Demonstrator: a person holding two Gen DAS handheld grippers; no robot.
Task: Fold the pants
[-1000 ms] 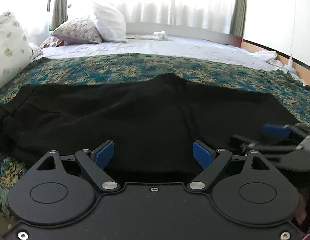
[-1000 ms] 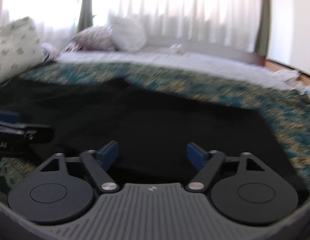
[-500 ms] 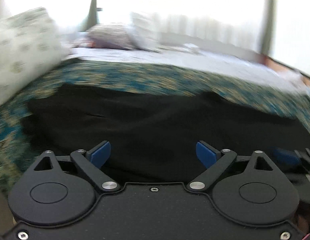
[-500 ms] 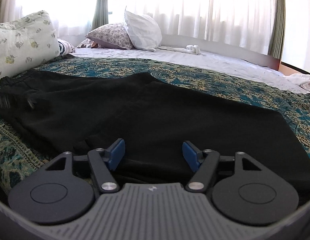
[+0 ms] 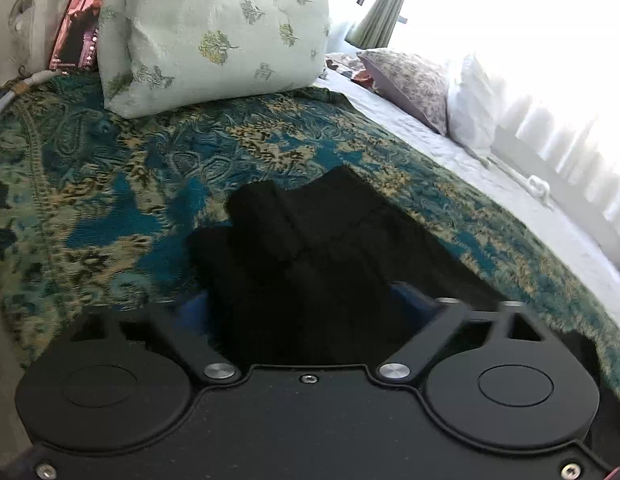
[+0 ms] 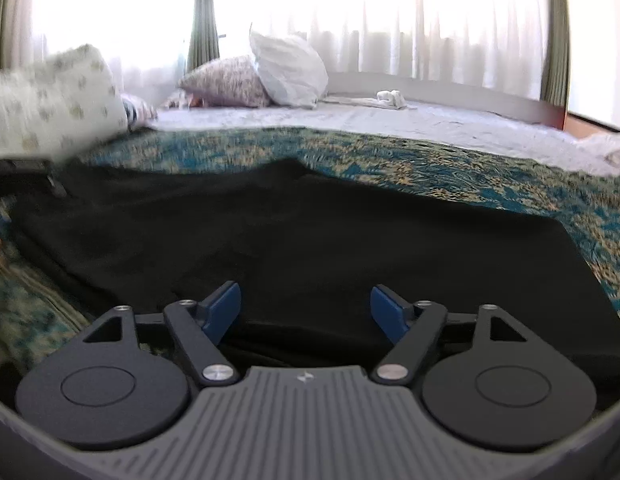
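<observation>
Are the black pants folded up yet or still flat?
Mostly spread flat: the pants lie wide across the bedspread, though one end looks bunched.

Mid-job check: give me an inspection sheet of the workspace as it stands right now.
Surface: bed with a teal patterned bedspread.
Job's things: black pants spread flat; one end bunched between the left tool's fingers.
Clutter: green floral pillow, patterned pillow, white pillow, small white cloth.
Grippers: left tool open around the fabric; right tool open, low over the pants.
Cables: white cable at the bed edge.
Surroundings: bright curtained windows.
</observation>
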